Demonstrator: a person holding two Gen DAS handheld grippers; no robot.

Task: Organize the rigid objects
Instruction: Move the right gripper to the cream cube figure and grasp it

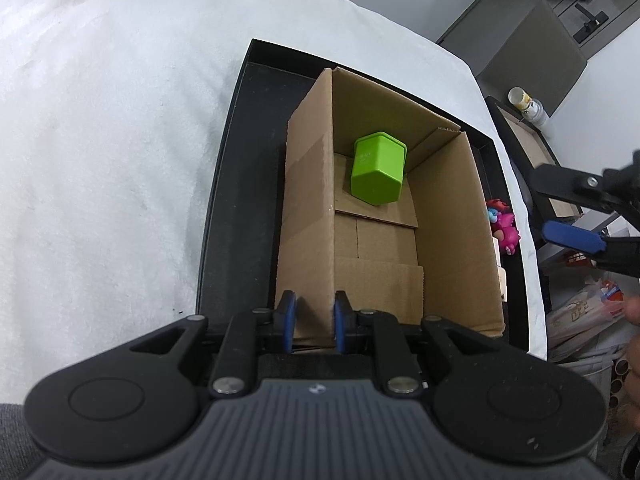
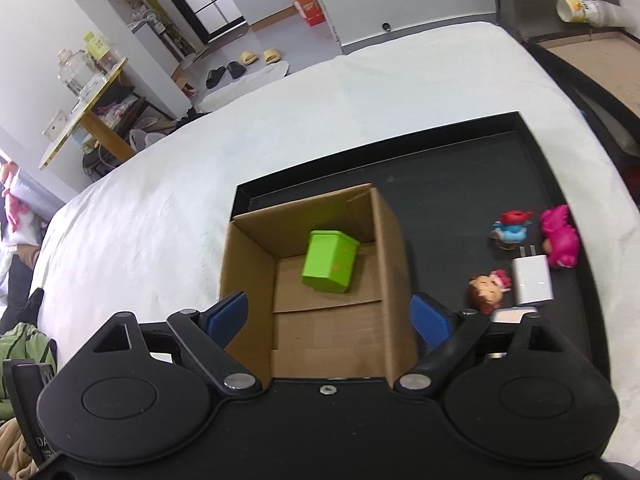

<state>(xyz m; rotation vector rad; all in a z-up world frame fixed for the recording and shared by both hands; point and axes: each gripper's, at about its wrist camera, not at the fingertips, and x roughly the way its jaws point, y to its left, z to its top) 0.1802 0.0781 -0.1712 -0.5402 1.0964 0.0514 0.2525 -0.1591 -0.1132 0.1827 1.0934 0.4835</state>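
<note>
Inside corrugated cardboard box [image 2: 394,240]: glossy green hexagonal container [image 2: 330,262].

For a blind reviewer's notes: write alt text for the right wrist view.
A bright green plastic box lies tilted inside an open brown cardboard carton standing in a shallow black tray on a white cloth. The right hand-held gripper hangs open above the carton. Small toy figures and a white charger block sit on the tray to the right.
</note>
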